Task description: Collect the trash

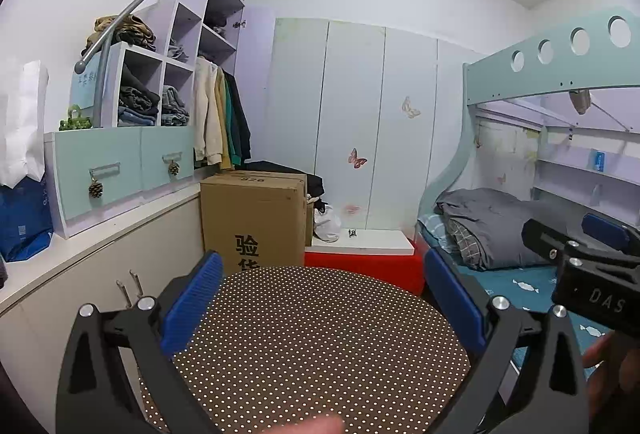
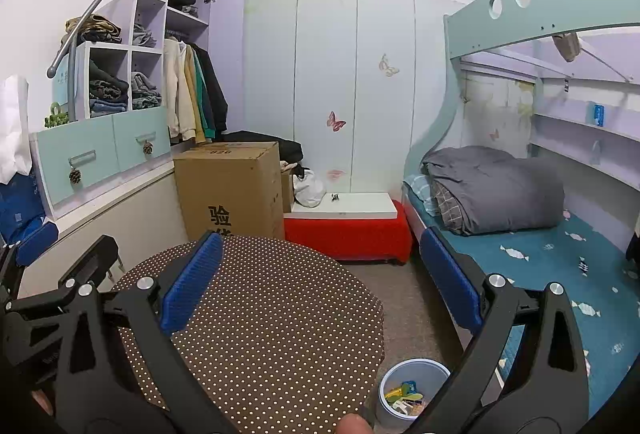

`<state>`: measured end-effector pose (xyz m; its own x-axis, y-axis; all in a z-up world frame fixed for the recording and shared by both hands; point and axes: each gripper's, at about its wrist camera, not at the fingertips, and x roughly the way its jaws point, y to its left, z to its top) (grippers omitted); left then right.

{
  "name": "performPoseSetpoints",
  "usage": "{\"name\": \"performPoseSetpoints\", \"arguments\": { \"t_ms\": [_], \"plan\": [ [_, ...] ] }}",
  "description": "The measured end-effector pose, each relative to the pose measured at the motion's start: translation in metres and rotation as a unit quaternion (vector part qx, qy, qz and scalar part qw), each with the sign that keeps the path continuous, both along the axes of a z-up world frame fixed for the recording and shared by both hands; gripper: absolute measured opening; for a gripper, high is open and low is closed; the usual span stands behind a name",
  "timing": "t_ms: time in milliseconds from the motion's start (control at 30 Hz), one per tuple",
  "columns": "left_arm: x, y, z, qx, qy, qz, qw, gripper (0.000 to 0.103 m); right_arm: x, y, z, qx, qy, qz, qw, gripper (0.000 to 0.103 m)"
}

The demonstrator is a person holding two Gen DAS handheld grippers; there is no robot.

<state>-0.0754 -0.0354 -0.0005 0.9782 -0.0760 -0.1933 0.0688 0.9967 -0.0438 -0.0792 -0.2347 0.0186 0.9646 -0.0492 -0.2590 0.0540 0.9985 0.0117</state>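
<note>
A small blue trash bin [image 2: 412,392] stands on the floor to the right of a round table [image 2: 272,318] with a brown dotted cloth; it holds several colourful scraps. My left gripper [image 1: 324,298] is open and empty above the table [image 1: 312,346]. My right gripper [image 2: 320,282] is open and empty above the table's right part, up and left of the bin. The right gripper also shows at the right edge of the left wrist view [image 1: 592,266]. The left one shows at the left edge of the right wrist view [image 2: 52,274]. No loose trash shows on the table.
A cardboard box [image 2: 232,190] and a red bench [image 2: 348,230] with a white board stand behind the table. A bunk bed [image 2: 540,254] with a grey quilt is at the right. A counter with drawers and clothes shelves [image 2: 100,150] runs along the left. Grey floor [image 2: 408,298] lies between table and bed.
</note>
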Motion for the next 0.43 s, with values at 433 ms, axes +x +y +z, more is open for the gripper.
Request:
{"name": "performPoseSetpoints", "arguments": {
  "t_ms": [433],
  "plan": [
    [0.01,-0.004,-0.004,0.012,0.004,0.009,0.9999,0.098,0.01,0.0,-0.005,0.007,0.006,0.002,1.0,0.097]
  ]
}}
